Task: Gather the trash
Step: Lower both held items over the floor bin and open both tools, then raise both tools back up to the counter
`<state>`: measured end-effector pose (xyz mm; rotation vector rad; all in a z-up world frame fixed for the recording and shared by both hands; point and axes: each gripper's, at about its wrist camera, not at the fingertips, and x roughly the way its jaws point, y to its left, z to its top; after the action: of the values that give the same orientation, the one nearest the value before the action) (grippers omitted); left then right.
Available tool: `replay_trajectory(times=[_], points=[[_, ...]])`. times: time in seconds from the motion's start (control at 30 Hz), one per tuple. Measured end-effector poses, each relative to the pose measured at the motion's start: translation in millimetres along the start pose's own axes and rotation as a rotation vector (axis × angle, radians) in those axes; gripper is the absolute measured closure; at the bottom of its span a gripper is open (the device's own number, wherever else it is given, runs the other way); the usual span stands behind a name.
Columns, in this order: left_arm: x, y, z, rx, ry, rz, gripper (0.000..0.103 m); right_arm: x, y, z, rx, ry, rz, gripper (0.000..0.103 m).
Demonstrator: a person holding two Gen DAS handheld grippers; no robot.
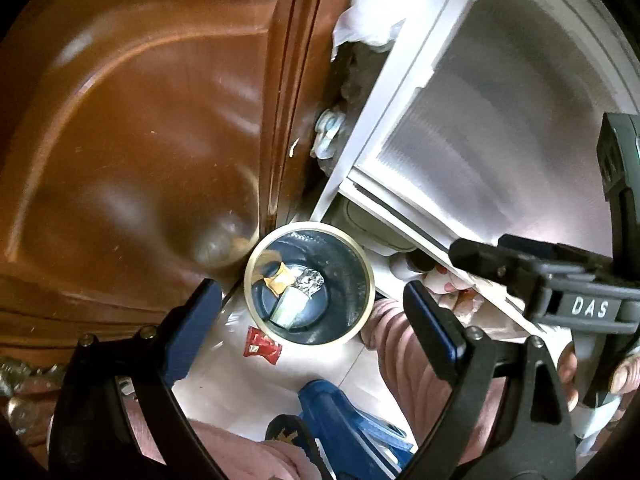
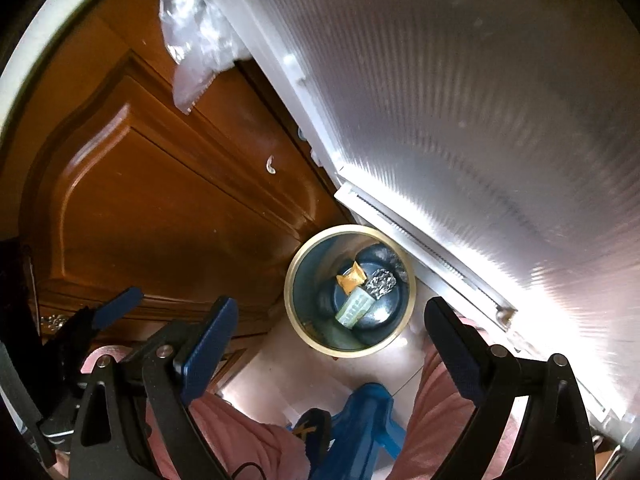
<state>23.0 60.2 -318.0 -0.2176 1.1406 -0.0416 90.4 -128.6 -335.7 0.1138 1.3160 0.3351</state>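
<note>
A round bin with a gold rim (image 1: 352,276) (image 2: 308,280) stands on the pale floor below both grippers. Inside lie an orange wrapper (image 1: 278,282) (image 2: 352,280), a crumpled foil ball (image 1: 310,282) (image 2: 382,282) and a white-green packet (image 1: 290,306) (image 2: 354,308). A red wrapper (image 1: 262,347) lies on the floor beside the bin's near left side. My left gripper (image 1: 312,332) hangs above the bin, open and empty. My right gripper (image 2: 332,340) is also over the bin, open with nothing between its blue pads (image 2: 208,344).
A brown wooden door (image 1: 140,140) (image 2: 160,208) rises left of the bin, a white frosted panel (image 1: 500,100) (image 2: 480,120) right of it. A plastic bag (image 1: 372,12) (image 2: 200,40) sits in the gap between them. A blue object (image 1: 340,420) (image 2: 360,412) and pink-clothed legs (image 1: 404,340) are close below.
</note>
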Motion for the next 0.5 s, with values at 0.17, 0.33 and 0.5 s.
replay_trajectory(times=[0.17,0.33,0.5], points=[[-24,-7,-11,0.012,-0.028,-0.006,0.013,-26,5,-7,-0.031,-0.05,-0.018,0.007],[-58,-13,-24,0.021,-0.084,0.004,0.013,-62,22,-15,-0.088,-0.114,-0.03,0.007],[-100,-19,-26,0.047,-0.161,0.04,0.013,-102,41,-18,-0.15,-0.191,-0.044,0.007]])
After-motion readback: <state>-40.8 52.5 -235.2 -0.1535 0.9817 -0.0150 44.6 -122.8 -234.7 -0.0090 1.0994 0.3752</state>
